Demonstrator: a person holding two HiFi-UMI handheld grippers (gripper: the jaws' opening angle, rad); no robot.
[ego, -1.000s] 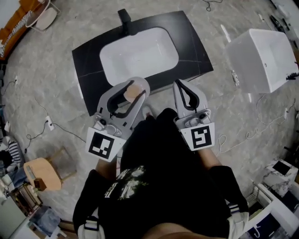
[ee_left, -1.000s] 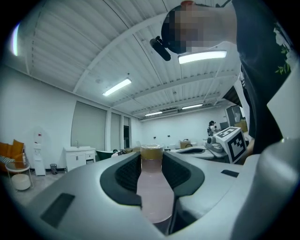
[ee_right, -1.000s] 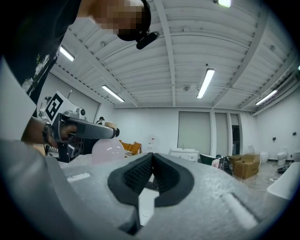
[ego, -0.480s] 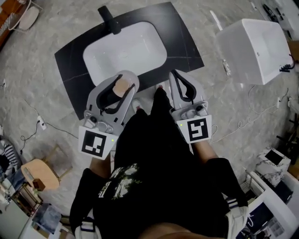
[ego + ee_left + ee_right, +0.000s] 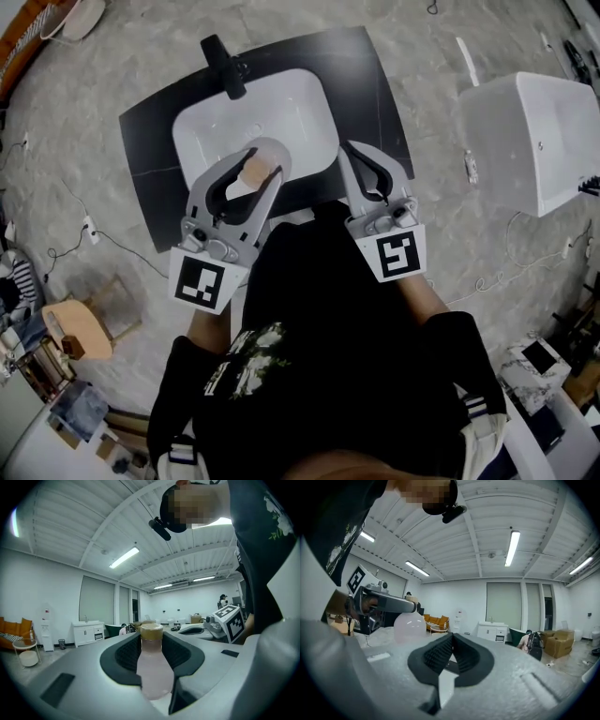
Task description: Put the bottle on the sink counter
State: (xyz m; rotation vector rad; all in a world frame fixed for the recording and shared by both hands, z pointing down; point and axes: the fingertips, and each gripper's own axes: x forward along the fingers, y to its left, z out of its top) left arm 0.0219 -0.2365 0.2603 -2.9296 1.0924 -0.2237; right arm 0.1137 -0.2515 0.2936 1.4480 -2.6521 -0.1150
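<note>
A pale pink bottle [image 5: 152, 667] with a tan cap [image 5: 254, 170] stands upright between the jaws of my left gripper [image 5: 255, 173], which is shut on it. In the head view the gripper holds it over the near edge of the white sink basin [image 5: 246, 122], set in a black counter [image 5: 373, 86]. The bottle [image 5: 409, 626] also shows at the left in the right gripper view. My right gripper [image 5: 372, 167] hovers beside it over the counter's near edge, its ribbed pads [image 5: 459, 656] pressed together with nothing between them.
A black faucet [image 5: 222, 64] rises at the basin's far side. A white tub [image 5: 539, 136] stands on the floor to the right. Cables run across the marble floor, and a small wooden stool [image 5: 77, 331] sits at the lower left.
Both grippers have moved forward toward the sink; the bottle now hangs over the basin's near edge instead of short of the counter. Both grips are unchanged.
</note>
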